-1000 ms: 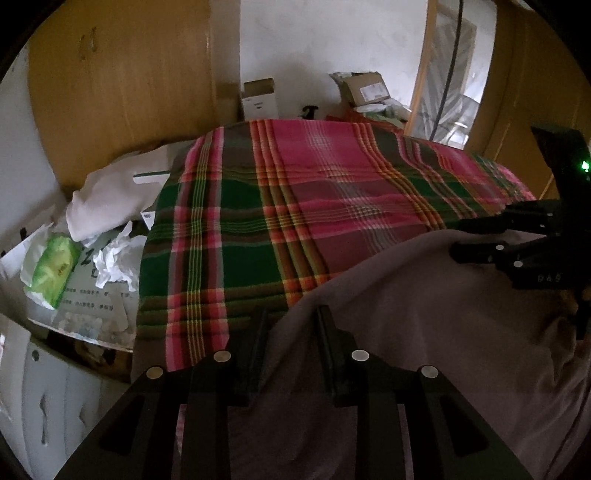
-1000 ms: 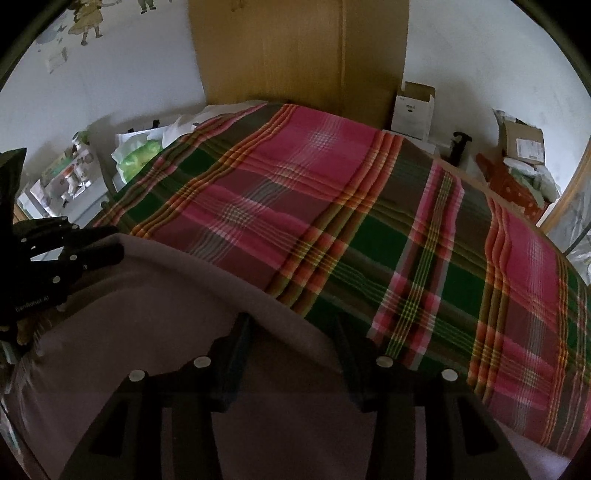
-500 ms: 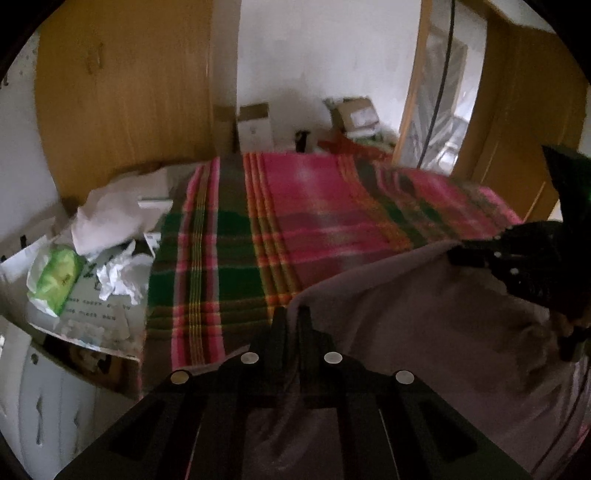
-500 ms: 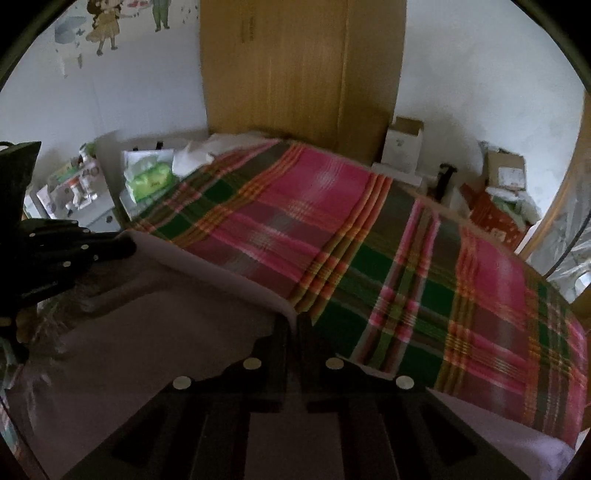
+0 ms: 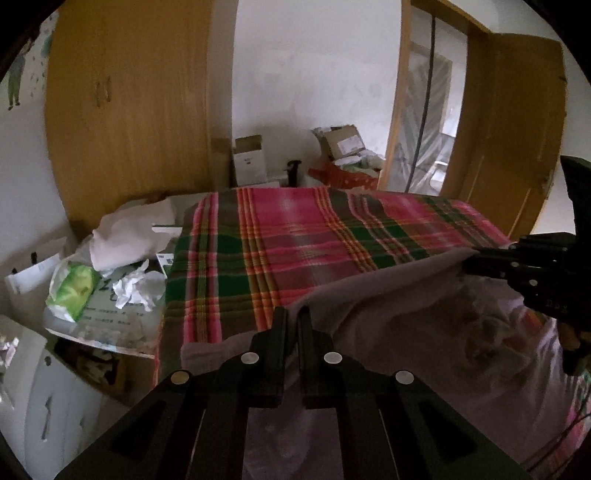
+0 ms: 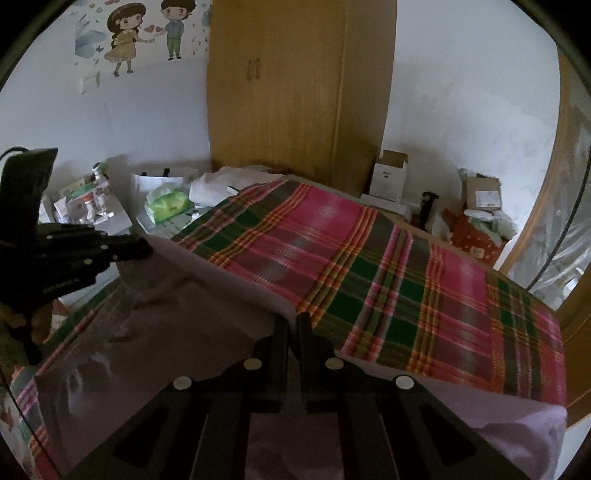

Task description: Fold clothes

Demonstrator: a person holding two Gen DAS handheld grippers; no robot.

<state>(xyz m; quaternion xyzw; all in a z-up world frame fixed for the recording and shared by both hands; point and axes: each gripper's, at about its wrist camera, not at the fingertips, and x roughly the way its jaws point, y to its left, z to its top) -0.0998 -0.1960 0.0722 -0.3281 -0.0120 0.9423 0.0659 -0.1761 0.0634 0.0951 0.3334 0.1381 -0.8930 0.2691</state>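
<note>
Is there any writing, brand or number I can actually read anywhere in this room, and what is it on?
None can be read.
White box by the wardrobe: dark mark, too small.
Cardboard box: white label, blurred.
Printed sheet under the green tissue pack: rows of print, blurred.
Right gripper body: pale digits, unclear.
Left gripper body: pale print, unclear.
Both grippers grip the mauve garment.

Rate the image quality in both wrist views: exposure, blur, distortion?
Left wrist view: dim foreground, the left tongs and mauve garment underexposed against the bright doorway; plaid blanket softly motion-blurred. Right wrist view: similarly dark near the right tongs, wall sticker fairly sharp. Both show strong fisheye curvature and black corner vignetting.
</note>
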